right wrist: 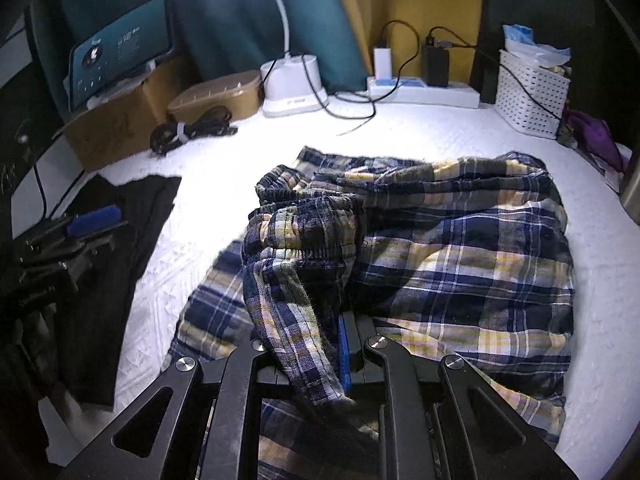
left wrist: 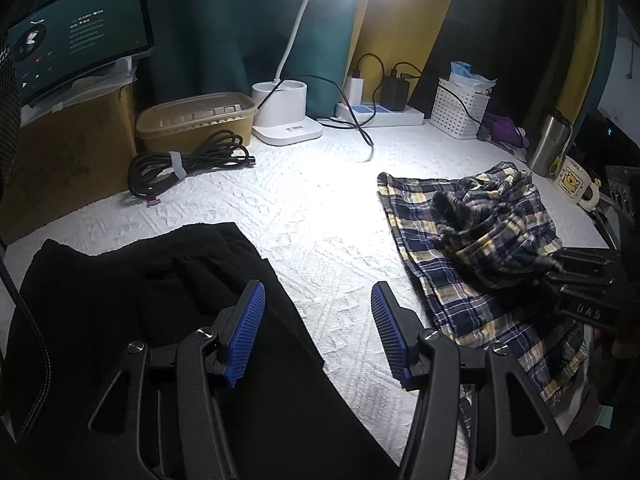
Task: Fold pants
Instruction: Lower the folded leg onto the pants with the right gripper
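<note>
Right tool clenched on plaid pants, soft, floppy; left tool released; grab waistband next.

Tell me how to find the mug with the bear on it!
Start at the white textured bedspread and go to its far right edge, past the plaid pants. Beside the steel tumbler stands the cream mug, the only thing with a yellow cartoon bear on it.
</note>
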